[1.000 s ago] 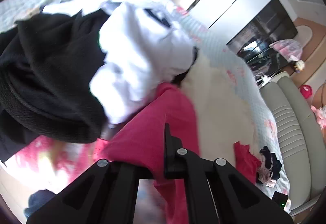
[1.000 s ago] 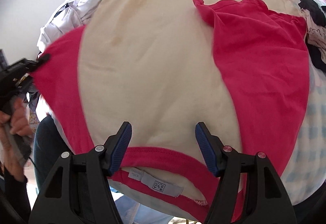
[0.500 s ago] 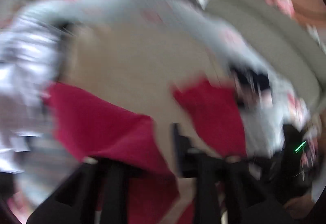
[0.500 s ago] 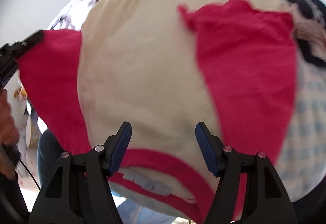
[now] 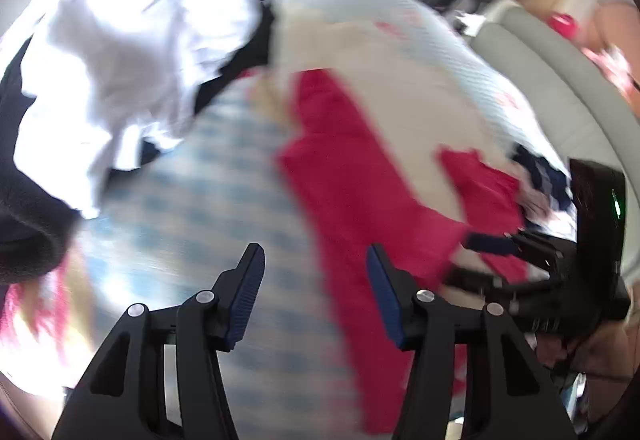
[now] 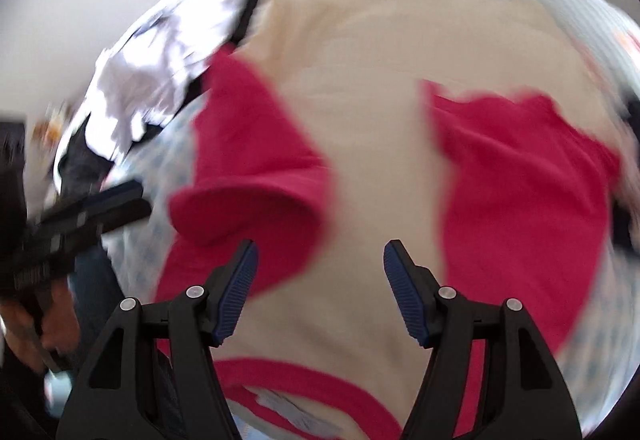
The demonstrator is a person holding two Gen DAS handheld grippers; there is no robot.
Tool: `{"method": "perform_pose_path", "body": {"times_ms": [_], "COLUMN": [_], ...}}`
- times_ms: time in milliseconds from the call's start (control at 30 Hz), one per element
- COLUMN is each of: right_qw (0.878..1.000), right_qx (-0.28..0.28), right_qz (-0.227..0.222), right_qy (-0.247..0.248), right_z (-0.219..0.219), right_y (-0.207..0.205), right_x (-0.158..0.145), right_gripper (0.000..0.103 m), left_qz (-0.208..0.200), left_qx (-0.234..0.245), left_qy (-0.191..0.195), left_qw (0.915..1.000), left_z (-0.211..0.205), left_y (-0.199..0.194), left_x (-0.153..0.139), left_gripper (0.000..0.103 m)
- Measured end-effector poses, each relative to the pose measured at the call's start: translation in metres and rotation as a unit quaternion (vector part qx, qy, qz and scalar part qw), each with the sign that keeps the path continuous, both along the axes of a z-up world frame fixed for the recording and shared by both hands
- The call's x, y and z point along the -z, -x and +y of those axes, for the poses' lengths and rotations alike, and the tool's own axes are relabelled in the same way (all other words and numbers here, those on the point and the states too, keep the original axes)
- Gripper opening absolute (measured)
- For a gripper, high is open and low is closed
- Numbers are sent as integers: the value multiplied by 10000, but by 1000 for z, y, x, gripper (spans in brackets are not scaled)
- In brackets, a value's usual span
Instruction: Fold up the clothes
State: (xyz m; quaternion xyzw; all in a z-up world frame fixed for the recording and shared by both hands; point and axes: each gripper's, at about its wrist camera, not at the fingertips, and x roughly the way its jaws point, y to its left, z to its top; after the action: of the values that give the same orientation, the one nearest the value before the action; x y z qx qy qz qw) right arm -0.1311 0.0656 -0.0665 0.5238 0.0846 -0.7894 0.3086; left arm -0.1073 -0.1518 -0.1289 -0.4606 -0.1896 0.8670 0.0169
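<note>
The shirt (image 6: 360, 143), cream with red sleeves, lay spread on the checked bedspread (image 5: 208, 207), collar nearest the person and hem at the far side. A second before, the left gripper (image 5: 316, 288) had been pinched shut on the left sleeve (image 6: 248, 167), holding it out to the side. Now its jaws were opening, with nothing between the pads and only bedspread showing in the gap. The sleeve had been let go and lay doubled over onto the left part of the body, its cuff curled in a loose roll near the collar. In the left wrist view the same sleeve ran as a red band just right of the jaws.

The right gripper (image 6: 320, 288) hung above the collar end with its jaws spread wide and empty, as they had been a second earlier. The right sleeve (image 6: 520, 199) already lay over the right part of the body.

Both views were blurred by motion. A heap of white and black clothes (image 5: 120, 71) sat at the far left, touching the shirt's far corner.

With both sleeves in, the side folds looked done. The next step was probably folding the body hem to collar, though the rolled left cuff might need flattening first.
</note>
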Motion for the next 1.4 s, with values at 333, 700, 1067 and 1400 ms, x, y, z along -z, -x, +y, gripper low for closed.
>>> {"method": "perform_pose_path", "body": {"times_ms": [333, 700, 1067, 1400], "right_qw": [9933, 9609, 9806, 9980], "right_qx": [909, 2600, 1917, 533], "right_qz": [703, 497, 249, 295], "right_qy": [-149, 815, 314, -194], "right_z": [-13, 77, 74, 34], "right_y": [49, 58, 57, 79], "right_x": [5, -14, -10, -2], "right_gripper": [64, 66, 70, 68], "left_qz": [-29, -184, 482, 60], "left_qx": [309, 1519, 1097, 1288], "left_qy": [263, 470, 593, 1419], "left_qw": [9992, 9871, 9910, 9815], "left_z": [9, 50, 48, 45], "left_y": [52, 110, 191, 147], "left_x": [16, 24, -30, -6], "left_gripper": [52, 54, 54, 55]}}
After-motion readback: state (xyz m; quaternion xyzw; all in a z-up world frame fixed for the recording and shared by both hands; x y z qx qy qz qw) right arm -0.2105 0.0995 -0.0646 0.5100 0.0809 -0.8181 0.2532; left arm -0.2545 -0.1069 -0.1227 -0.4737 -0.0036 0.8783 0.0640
